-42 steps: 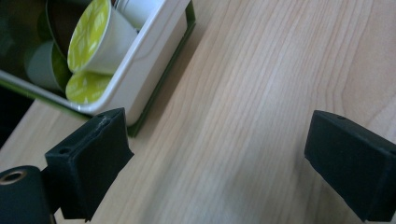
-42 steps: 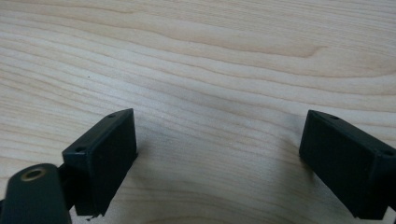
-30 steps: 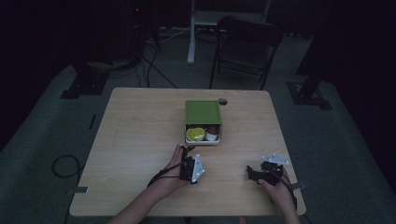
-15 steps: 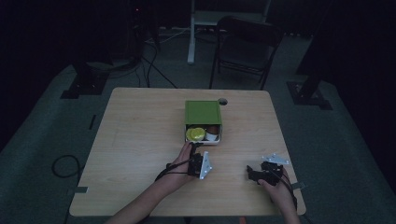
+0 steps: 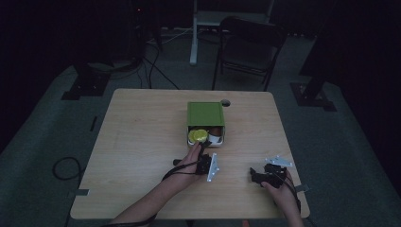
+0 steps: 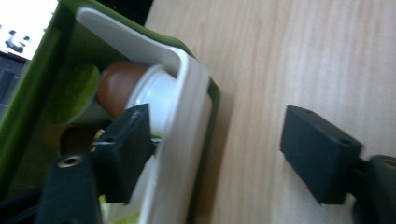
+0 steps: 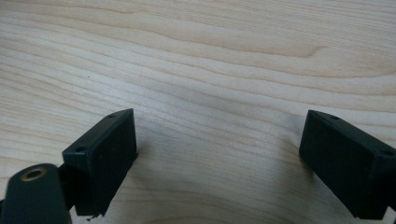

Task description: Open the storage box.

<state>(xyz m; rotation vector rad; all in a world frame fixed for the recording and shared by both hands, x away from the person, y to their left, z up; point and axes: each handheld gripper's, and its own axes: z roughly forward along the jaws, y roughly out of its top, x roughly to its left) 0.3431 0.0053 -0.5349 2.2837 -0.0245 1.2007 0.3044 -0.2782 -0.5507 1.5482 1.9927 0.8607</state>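
A green box [image 5: 205,114] lies on the wooden table [image 5: 142,137] with a white tray [image 5: 220,140] sticking out of its near side. The tray holds a yellow-green capsule [image 5: 197,136] and a brown capsule [image 5: 215,131]. My left gripper [image 5: 204,150] is at the tray's near edge. In the left gripper view the tray's front wall [image 6: 184,135] stands between the jaws of the left gripper [image 6: 224,156], which have just been closing. One jaw is inside by the brown capsule [image 6: 116,86]; the other is well apart over bare wood. My right gripper [image 5: 255,174] [image 7: 219,158] rests open over the table.
A small round hole [image 5: 225,102] sits in the table behind the box. A dark folding chair [image 5: 248,47] stands beyond the far edge, and cables [image 5: 61,165] lie on the floor at the left. Bare wood spreads left of the box.
My left hand has moved forward and a little right, up to the tray's near edge. The right hand has stayed where it was.
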